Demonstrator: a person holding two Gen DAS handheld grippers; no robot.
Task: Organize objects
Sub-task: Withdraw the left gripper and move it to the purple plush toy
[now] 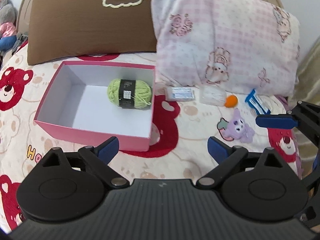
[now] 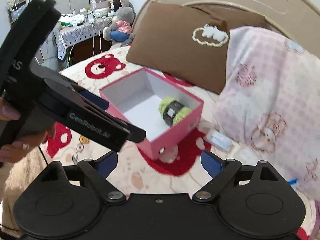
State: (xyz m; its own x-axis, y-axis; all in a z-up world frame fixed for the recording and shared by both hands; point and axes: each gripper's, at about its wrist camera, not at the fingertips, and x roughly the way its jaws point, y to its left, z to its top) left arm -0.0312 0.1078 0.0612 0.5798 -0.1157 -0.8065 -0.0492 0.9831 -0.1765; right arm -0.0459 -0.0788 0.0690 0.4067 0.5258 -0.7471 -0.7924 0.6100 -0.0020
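yarn ball [image 1: 129, 94], one, pink box [image 1: 60, 129], one

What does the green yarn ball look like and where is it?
The yarn is a soft, light green skein with a black paper band and a small white label around its middle. It lies on its side on the white floor of the open pink box, near the right wall. Neither gripper touches it.

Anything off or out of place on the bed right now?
Nothing is damaged or spilled. The green yarn ball lies in the pink box. Still loose on the bedspread to its right: a clear packet, a plastic bag, an orange ball, a blue card and a purple plush charm.
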